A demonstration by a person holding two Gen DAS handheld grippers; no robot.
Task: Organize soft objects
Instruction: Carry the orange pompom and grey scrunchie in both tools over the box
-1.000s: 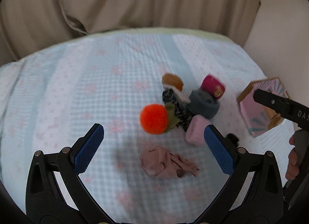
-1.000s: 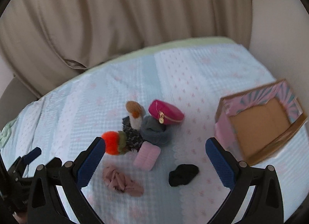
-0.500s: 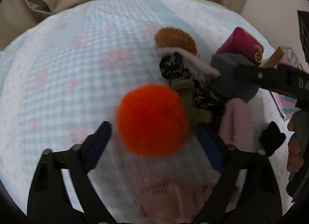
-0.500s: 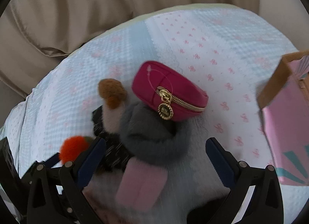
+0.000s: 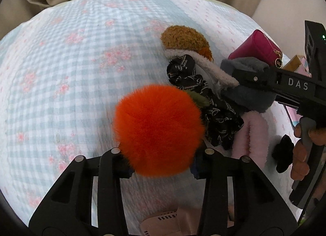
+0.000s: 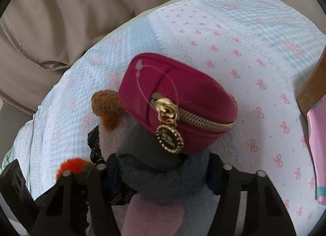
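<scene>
Between left tongs (image 5: pixel 161 169): orange pompom (image 5: pixel 159 132)

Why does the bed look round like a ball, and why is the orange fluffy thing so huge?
Both wrist views use a fisheye lens, so the flat checked bedspread bulges and the corners go black. In the left wrist view the orange pompom sits right by the camera, so it looms large. In the right wrist view the pink zip pouch looms likewise; light is soft, without glare.

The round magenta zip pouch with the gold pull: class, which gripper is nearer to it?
Right. The right gripper is closing on the grey fleece piece directly under the pouch; the left gripper is closing around the orange pompom, farther off.
</scene>
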